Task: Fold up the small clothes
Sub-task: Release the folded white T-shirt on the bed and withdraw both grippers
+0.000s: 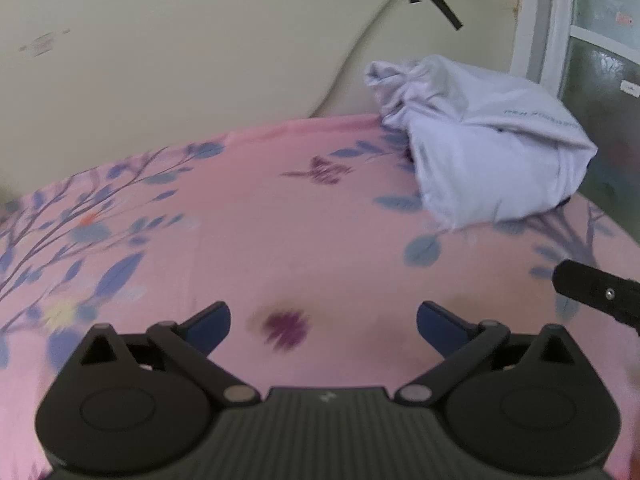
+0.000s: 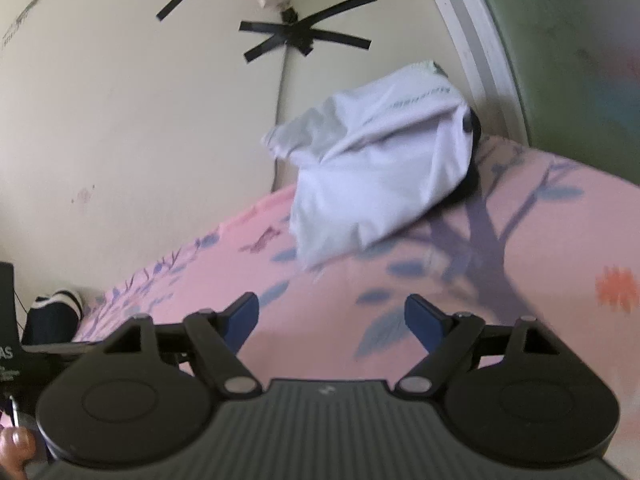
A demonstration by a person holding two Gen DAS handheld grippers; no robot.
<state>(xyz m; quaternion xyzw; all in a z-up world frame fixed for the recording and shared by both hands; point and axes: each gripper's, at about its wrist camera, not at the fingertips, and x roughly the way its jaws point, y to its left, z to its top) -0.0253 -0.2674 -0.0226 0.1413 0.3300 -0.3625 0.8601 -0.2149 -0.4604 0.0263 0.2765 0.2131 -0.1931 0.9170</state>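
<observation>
both tongs (image 1: 323, 322) (image 2: 332, 318) gape, white garment (image 1: 480, 160) (image 2: 372, 184) well ahead

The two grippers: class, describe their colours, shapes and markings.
Left gripper and right gripper look alike: black ribbed body with a small pale logo, two round black housings, angular black linkage arms with silver pivot pins, and blue-padded jaws. No cables or sleeves visible.
</observation>
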